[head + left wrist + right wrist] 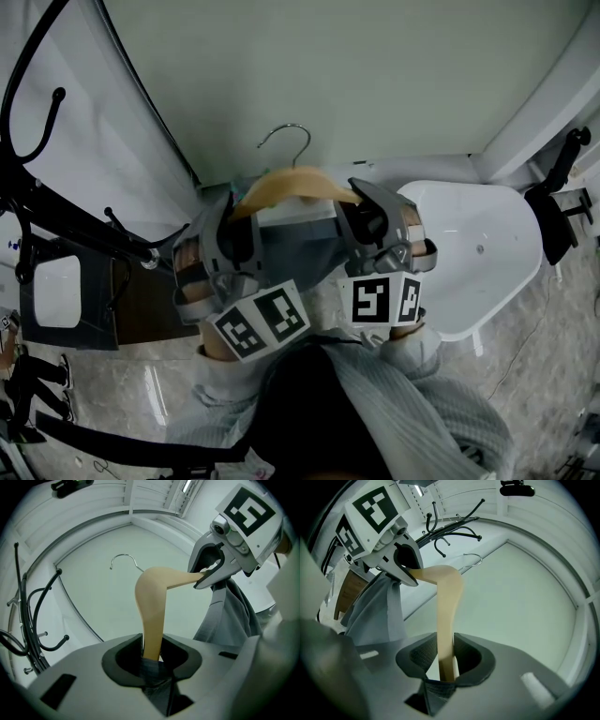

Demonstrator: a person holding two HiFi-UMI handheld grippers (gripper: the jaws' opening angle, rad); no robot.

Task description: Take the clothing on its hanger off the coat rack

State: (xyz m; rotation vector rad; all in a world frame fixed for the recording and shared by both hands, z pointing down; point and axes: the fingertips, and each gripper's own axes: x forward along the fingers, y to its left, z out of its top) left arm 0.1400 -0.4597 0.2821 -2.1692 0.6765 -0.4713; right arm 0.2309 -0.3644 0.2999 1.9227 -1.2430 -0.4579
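In the head view, the wooden hanger (291,183) is sitting in the middle. Its metal hook (286,136) is pointing to 12 o'clock, free in the air. The left gripper (230,214) is holding the hanger's end at 9 o'clock. The right gripper (361,202) is holding the end at 3 o'clock. The grey clothing (291,246) is hanging between them. The black coat rack (56,216) is standing apart at 9 o'clock.

In the left gripper view, the left gripper (151,656) is squeezing the hanger (152,602) at 6 o'clock, with a bit of grey cloth pinched in too. The right gripper (208,576) is gripping the other end at 2 o'clock. The clothing (229,616) is hanging at 4 o'clock.

In the right gripper view, the right gripper (446,663) is pressing its jaws on the hanger (446,611) at 6 o'clock. The left gripper (405,569) is showing at 10 o'clock, and the coat rack (450,531) at 12 o'clock.
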